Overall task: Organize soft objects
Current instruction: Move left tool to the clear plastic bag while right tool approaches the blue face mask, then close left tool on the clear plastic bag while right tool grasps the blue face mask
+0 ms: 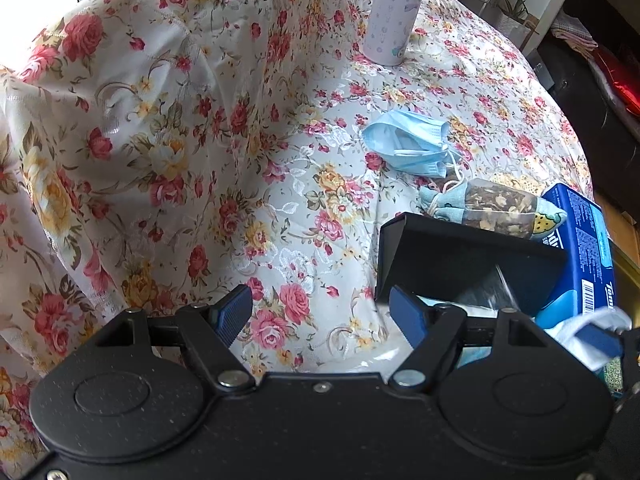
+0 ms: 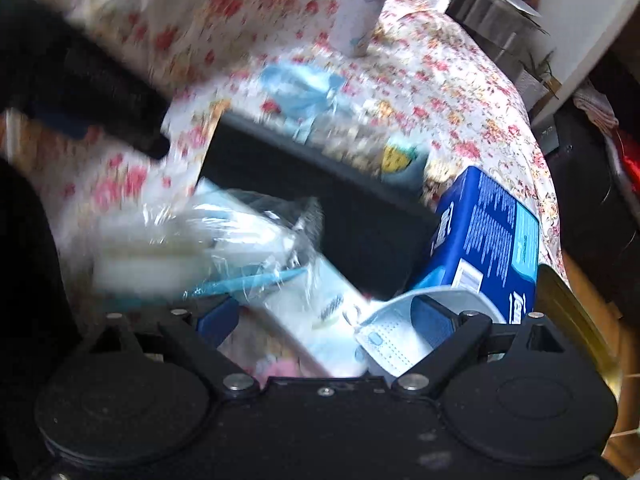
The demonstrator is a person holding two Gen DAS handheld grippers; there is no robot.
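Your left claw point(image 1: 320, 316) hangs wide, nothing between the pads, floral cloth point(image 1: 160, 140) below it. Your right claw point(image 2: 332, 316) also stands wide; a white mask point(image 2: 396, 344) lies against its right finger point(image 2: 434, 310), gripped or not I can't tell. Just ahead of both, the black box point(image 1: 460, 256) sits open, holding a plastic-wrapped pack point(image 2: 224, 240); that view is blurred. Blue carton point(image 1: 580, 248) touches the box's right side. Behind the box: sachet point(image 1: 492, 204), then blue mask point(image 1: 412, 144), well ahead of your left claw. Bottle point(image 1: 394, 12) stands upright far back.
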